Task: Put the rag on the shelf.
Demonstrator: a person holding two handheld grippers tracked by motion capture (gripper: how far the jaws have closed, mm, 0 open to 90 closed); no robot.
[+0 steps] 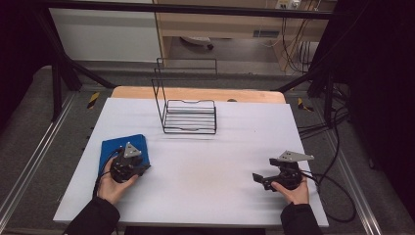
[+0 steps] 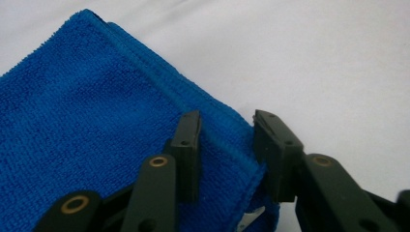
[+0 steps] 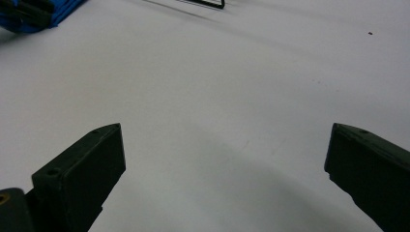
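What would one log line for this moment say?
left gripper: jaws astride cloth edge, not pinching | right gripper: open, empty | rack: empty

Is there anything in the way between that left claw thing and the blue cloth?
No, nothing visible. The left gripper is already at the folded blue cloth, its jaws straddling the cloth's hemmed edge with a gap on either side.
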